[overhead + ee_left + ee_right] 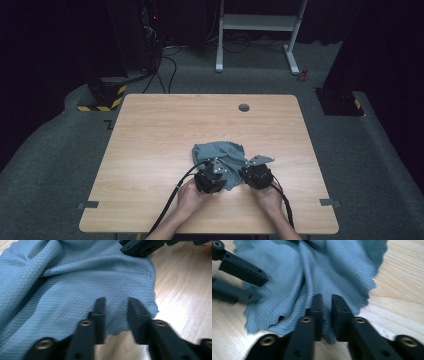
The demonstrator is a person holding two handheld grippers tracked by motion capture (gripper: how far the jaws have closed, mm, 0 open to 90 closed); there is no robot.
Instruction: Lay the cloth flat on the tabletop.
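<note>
We are working crumpled grey-blue waffle-weave cloth [223, 156] lying on light wooden bench [150, 150], near edge. Left gripper [116, 312] fingers apart over cloth hem; right gripper [326, 315] fingers narrowly apart, cloth fold between, grip unclear.

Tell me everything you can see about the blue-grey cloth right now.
The cloth is one blue-grey piece with a fine diamond weave and a wavy, scalloped hem. It lies crumpled and creased on the wooden table, near the person's edge, folds running across it. The left gripper stands over its near hem, cloth showing in the gap between the part-open jaws; whether the pads press it I cannot tell. The right gripper sits at another edge, jaws narrowly apart with a bunched fold between them.
</note>
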